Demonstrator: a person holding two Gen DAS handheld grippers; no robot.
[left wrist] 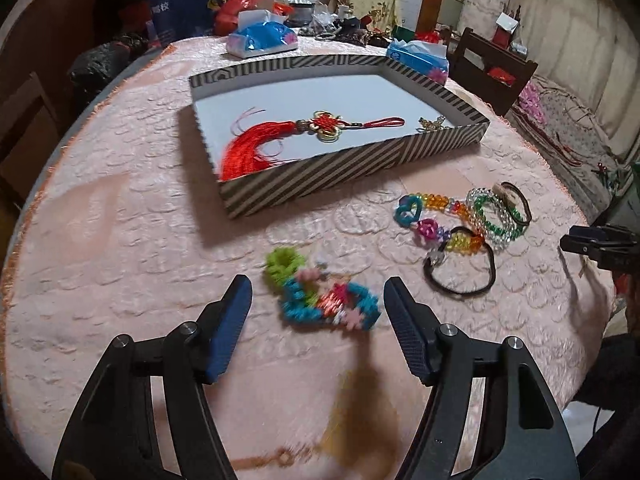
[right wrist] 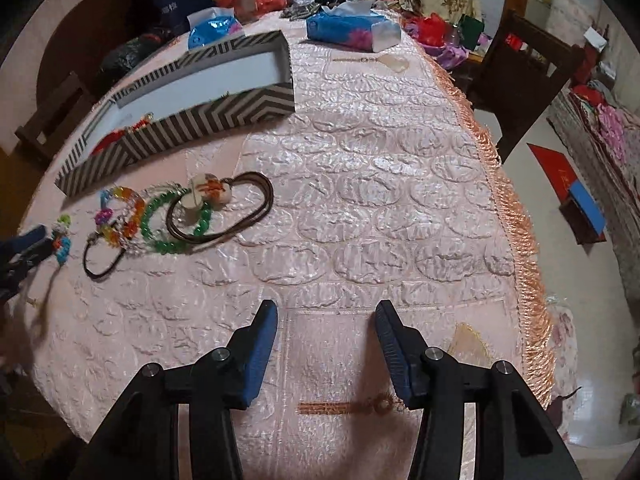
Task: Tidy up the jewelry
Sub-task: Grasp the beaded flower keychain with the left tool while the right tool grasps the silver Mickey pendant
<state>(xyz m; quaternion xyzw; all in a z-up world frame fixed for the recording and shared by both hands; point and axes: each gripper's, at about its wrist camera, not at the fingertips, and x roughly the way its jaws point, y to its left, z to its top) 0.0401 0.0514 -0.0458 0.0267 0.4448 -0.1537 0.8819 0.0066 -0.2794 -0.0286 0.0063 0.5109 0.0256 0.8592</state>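
Note:
My left gripper is open, its jaws either side of a blurred green, blue and red beaded ornament on the pink tablecloth. A striped tray behind holds a red tasselled Chinese knot and a small gold piece. To the right lie a rainbow bead bracelet, a green and clear bead bracelet and a black cord bracelet. My right gripper is open and empty over bare cloth. In its view the bracelets and a brown cord necklace lie to the left.
Two blue tissue packs stand behind the tray among clutter. The tray also shows in the right wrist view. The fringed table edge runs down the right, with a dark chair beyond. A gold tassel lies near me.

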